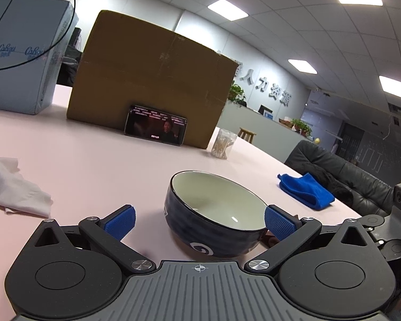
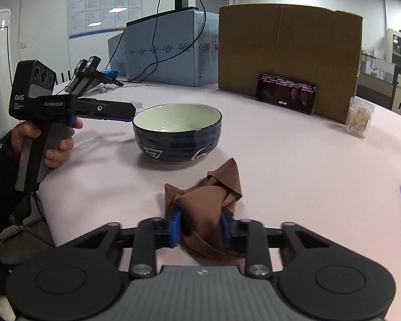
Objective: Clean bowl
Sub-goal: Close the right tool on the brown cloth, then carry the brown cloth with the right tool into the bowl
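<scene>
A dark blue bowl (image 1: 214,214) with a pale inside and white marks stands upright on the pink table; it also shows in the right wrist view (image 2: 177,133). My left gripper (image 1: 199,223) is open, its blue pads wide apart, the right pad close beside the bowl's rim. In the right wrist view the left gripper (image 2: 120,112) sits just left of the bowl. My right gripper (image 2: 200,227) is shut on a crumpled brown cloth (image 2: 208,195), in front of the bowl, close to the table.
A cardboard box (image 2: 288,53) with a phone (image 2: 286,93) leaning on it stands at the back. A jar of cotton swabs (image 2: 359,120), a blue cloth (image 1: 306,191), a white tissue (image 1: 13,187) and a light blue carton (image 2: 171,53) lie around.
</scene>
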`<state>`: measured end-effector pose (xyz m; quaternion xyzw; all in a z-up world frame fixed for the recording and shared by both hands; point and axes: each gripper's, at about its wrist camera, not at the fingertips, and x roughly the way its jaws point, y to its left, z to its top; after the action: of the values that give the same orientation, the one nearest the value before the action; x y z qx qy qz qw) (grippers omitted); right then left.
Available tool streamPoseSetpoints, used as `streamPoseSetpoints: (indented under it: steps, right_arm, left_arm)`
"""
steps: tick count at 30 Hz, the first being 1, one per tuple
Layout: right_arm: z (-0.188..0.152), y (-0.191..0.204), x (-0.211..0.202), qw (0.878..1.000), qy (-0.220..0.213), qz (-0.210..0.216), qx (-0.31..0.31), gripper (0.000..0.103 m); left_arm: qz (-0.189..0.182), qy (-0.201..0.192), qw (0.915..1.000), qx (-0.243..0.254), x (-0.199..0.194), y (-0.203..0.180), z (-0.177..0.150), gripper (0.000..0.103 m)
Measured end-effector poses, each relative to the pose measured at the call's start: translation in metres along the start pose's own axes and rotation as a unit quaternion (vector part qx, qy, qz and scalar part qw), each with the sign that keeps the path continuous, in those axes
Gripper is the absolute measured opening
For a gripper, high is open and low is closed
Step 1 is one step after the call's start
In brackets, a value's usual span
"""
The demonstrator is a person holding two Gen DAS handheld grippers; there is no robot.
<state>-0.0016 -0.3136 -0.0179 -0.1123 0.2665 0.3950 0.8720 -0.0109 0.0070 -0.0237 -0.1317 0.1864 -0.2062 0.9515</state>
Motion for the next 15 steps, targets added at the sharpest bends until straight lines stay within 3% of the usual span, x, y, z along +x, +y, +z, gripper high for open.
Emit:
streamPoseSetpoints:
  steps: [7,11,15]
  right_arm:
    - [0.019,0.002,-0.013,0.998,-0.059,-0.014,0.018,0.013]
    - [0.036,-0.005,-0.015,0.995,-0.088,0.012,0.033,0.013]
    - [0.056,-0.012,-0.012,0.992,-0.108,0.051,0.05,0.013]
  left_arm:
    - [0.015,0.004,0.9999,-0.007,-0.001,0.002,0.004,0.103]
    - [0.03,0.01,0.9995,-0.003,0.002,0.0,0.007,0.103]
    - [0.042,-0.009,0.9986,-0.031,0.001,0.006,0.012,0.103]
